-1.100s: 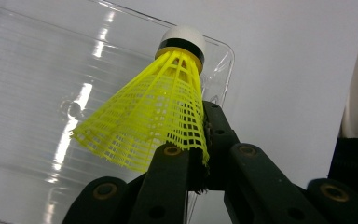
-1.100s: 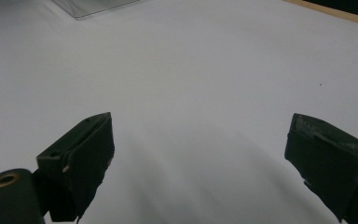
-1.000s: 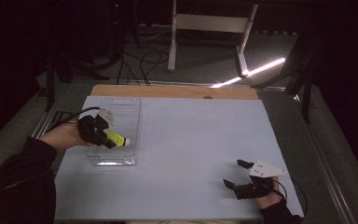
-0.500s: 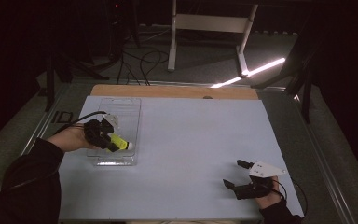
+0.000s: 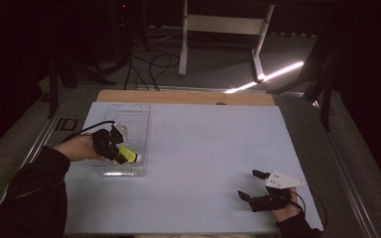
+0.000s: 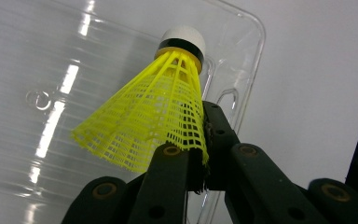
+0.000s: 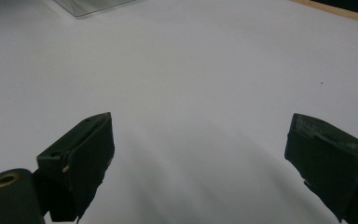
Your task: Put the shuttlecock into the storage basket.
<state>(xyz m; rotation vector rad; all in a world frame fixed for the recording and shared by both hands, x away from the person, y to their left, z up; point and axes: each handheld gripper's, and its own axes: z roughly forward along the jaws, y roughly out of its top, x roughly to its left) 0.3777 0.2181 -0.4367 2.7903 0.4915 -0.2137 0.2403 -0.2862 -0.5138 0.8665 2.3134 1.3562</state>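
A yellow plastic shuttlecock [image 6: 154, 112] with a white cork tip is pinched by the edge of its skirt in my left gripper [image 6: 199, 163], which is shut on it. In the high view the shuttlecock [image 5: 127, 155] hangs low over the near end of a clear plastic tray [image 5: 134, 115] at the table's left, cork pointing right, with my left gripper [image 5: 113, 150] behind it. My right gripper [image 5: 252, 184] rests near the front right of the table, jaws wide apart and nothing between them; its own view shows both jaws over bare white tabletop [image 7: 205, 93].
The white table surface [image 5: 208, 148] has a wooden strip [image 5: 178, 97] along its far edge. Metal rails run along both sides. Beyond the table stand a white frame [image 5: 223, 29], cables on the floor and a bright light strip [image 5: 270, 77].
My left hand has sunk a little with the shuttlecock, bringing it lower over the tray's near end. The right hand has kept still.
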